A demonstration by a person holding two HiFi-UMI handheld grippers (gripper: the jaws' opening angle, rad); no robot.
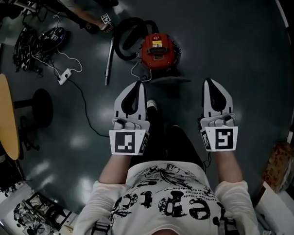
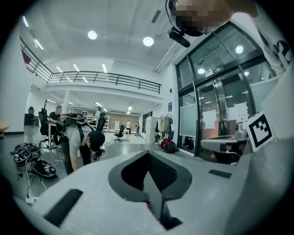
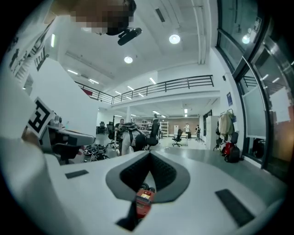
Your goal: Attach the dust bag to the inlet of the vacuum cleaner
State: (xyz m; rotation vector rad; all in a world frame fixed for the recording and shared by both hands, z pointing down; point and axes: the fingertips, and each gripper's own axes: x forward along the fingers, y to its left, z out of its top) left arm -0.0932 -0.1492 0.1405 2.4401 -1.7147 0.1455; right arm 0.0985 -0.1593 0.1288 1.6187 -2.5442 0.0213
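With left gripper [image 1: 137, 84] and right gripper [image 1: 210, 82] both closed, empty and high above the red vacuum cleaner [image 1: 158, 51], the step required lowering, opening, then locating the unseen dust bag.

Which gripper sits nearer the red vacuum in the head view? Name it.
The left gripper. Its tip lies just below the vacuum and slightly to its left, while the right gripper is farther off to the side.

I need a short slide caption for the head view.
Left tool and right tool, both shut and empty, point toward the red vacuum cleaner.
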